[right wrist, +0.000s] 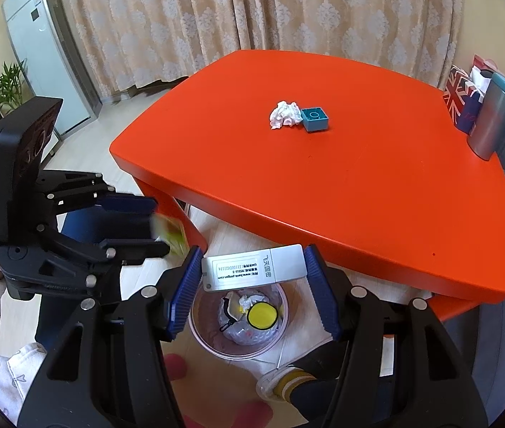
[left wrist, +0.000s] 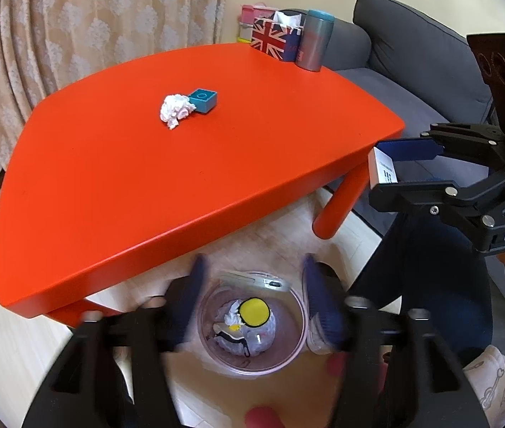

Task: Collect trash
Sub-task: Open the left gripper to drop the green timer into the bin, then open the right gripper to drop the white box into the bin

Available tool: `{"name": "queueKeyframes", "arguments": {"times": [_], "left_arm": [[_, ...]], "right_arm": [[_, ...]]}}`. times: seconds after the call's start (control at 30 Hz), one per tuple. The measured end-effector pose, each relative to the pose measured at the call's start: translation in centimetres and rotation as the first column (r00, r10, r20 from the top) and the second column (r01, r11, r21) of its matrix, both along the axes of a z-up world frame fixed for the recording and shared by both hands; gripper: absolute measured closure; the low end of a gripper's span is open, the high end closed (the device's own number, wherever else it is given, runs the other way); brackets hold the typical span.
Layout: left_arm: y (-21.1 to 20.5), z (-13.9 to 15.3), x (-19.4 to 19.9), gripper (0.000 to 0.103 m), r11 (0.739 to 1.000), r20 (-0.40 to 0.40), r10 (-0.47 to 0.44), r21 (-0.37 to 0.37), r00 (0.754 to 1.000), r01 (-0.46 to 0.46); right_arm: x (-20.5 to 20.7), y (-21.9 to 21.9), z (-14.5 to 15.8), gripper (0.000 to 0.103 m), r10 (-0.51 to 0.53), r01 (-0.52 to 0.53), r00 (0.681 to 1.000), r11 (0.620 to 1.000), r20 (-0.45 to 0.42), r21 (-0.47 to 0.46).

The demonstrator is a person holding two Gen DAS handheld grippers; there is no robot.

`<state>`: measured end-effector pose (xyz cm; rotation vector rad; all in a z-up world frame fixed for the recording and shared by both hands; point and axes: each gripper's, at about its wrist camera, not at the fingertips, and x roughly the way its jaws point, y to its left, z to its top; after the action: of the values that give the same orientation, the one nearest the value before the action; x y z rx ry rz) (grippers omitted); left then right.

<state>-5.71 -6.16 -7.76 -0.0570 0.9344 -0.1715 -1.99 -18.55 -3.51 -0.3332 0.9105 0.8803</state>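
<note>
A flat white-and-silver card-like device [right wrist: 254, 263] is clamped endwise between the ribbed blue pads [right wrist: 318, 285] of the right tool [right wrist: 254, 287], above a round clear plastic bin [right wrist: 240, 315] on the floor by the rounded edge of the glossy orange surface [right wrist: 359, 185]. The left tool [left wrist: 252, 296] is spread wide, gripping nothing, over the same bin. A crumpled white tissue [left wrist: 175, 108] is left mid-surface, touching a small teal block [left wrist: 203, 100], with bare top around them.
</note>
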Motion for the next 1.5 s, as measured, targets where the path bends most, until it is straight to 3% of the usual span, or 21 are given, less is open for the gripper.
{"name": "queueKeyframes", "arguments": {"times": [0.03,0.2,1.23,1.27,1.3,1.33,1.5], "left_arm": [[0.1,0.1,-0.1,0.013,1.000,0.015,0.009,-0.006,1.000,-0.009],[0.7,0.0,-0.1,0.009,0.999,0.020,0.041,-0.021,0.999,-0.041],[4.7,1.6,-2.9,0.008,0.986,0.067,0.167,-0.027,0.984,-0.165],[4.8,1.7,-2.9,0.008,0.986,0.066,0.168,-0.026,0.984,-0.167],[4.8,1.7,-2.9,0.008,0.986,0.066,0.168,-0.026,0.984,-0.167],[4.8,1.7,-2.9,0.008,0.985,0.066,0.169,-0.025,0.983,-0.168],[4.6,1.6,-2.9,0.008,0.986,0.062,0.164,-0.021,0.984,-0.163]], "right_arm": [[0.0,0.0,0.0,0.045,-0.001,0.001,1.000,1.000,0.000,0.000],[0.0,0.0,-0.1,0.045,0.001,-0.001,1.000,1.000,-0.001,0.001],[-2.1,3.1,-1.7,0.044,0.108,-0.108,0.993,0.994,-0.040,0.000],[-2.1,3.2,-1.7,0.035,0.110,-0.110,0.993,0.994,-0.039,-0.005],[-2.0,3.2,-1.7,0.018,0.100,-0.100,0.995,0.995,-0.028,-0.006],[-1.9,3.1,-1.6,0.012,0.088,-0.088,0.996,0.996,-0.019,0.001],[-1.0,2.5,-1.7,0.006,0.029,-0.029,0.999,1.000,-0.032,0.000]]}}
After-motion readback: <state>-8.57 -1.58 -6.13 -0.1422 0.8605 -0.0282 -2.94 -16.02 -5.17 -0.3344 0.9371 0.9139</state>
